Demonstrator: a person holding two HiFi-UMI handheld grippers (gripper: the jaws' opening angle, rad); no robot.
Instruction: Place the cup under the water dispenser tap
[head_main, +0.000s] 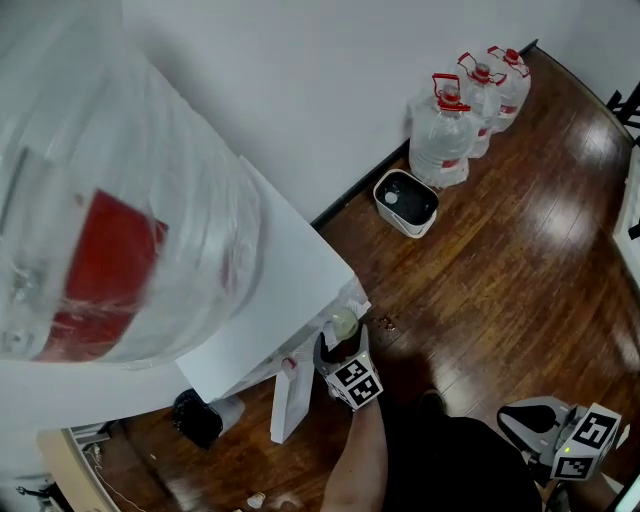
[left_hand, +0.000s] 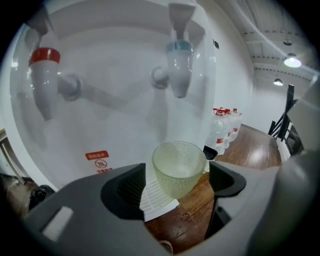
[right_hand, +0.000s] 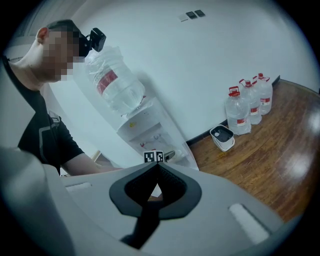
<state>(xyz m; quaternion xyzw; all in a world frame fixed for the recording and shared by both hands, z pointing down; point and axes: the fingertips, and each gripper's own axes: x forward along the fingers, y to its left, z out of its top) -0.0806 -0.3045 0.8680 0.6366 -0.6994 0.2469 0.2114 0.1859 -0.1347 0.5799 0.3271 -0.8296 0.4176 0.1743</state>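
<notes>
A pale green, dimpled translucent cup (left_hand: 178, 167) sits between the jaws of my left gripper (left_hand: 177, 181), which is shut on it. The cup hangs roughly below the blue tap (left_hand: 178, 67), over the white slotted drip tray (left_hand: 156, 200). The red tap (left_hand: 44, 80) is further left. From the head view, the cup (head_main: 343, 323) is at the front of the white dispenser (head_main: 270, 285), with the left gripper (head_main: 345, 352) right behind it. My right gripper (head_main: 535, 420) is held low at the bottom right, far from the dispenser. Its jaws (right_hand: 158, 170) are shut on nothing.
A big water bottle (head_main: 110, 220) tops the dispenser. Three full water jugs (head_main: 465, 110) and a small white bin (head_main: 406, 202) stand by the wall on the wooden floor. A black object (head_main: 195, 418) lies beside the dispenser's base.
</notes>
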